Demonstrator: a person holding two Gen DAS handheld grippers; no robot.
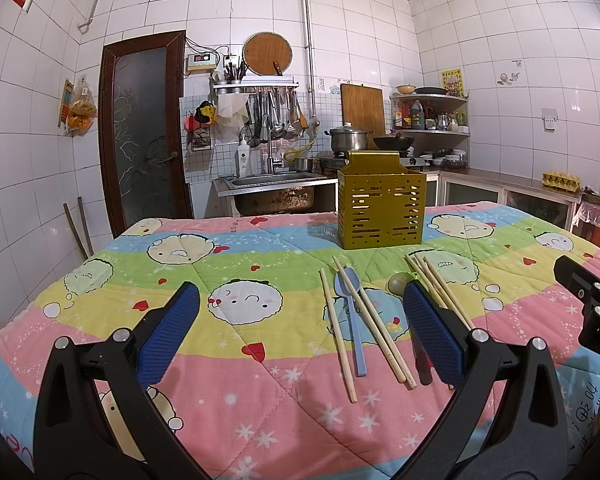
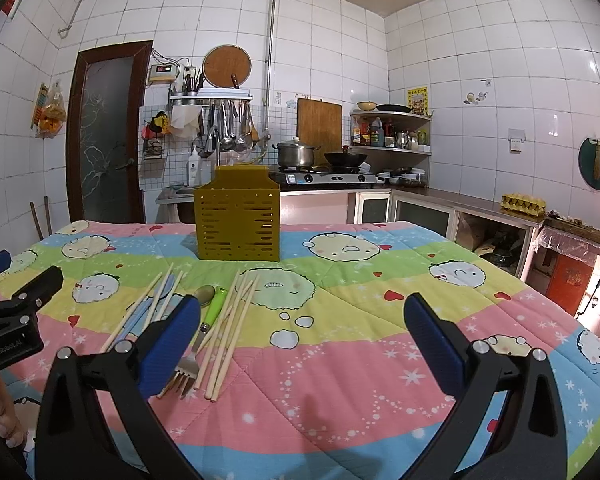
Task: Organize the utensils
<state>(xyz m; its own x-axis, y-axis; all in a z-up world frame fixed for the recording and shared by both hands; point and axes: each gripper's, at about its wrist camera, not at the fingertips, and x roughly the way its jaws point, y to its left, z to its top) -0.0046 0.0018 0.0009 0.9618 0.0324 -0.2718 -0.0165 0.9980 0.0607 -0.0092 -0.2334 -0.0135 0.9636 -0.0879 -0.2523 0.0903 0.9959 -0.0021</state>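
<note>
Chopsticks (image 1: 366,320) and a blue spoon (image 1: 352,320) are laid mid-tabletop before the slotted holder (image 1: 381,208); both grippers (left (image 1: 300,328), right (image 2: 300,336)) are held apart, gripping nothing.

Left tool (image 1: 300,332) jaws spread wide, right tool (image 2: 302,340) likewise, both hovering level

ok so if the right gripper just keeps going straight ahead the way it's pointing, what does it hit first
Probably nothing but the quilted table cover. The right gripper is open, with only bare cover between its fingers. The chopsticks and fork lie left of that line, and the yellow utensil holder stands farther back on the left. Depth is uncertain.
</note>
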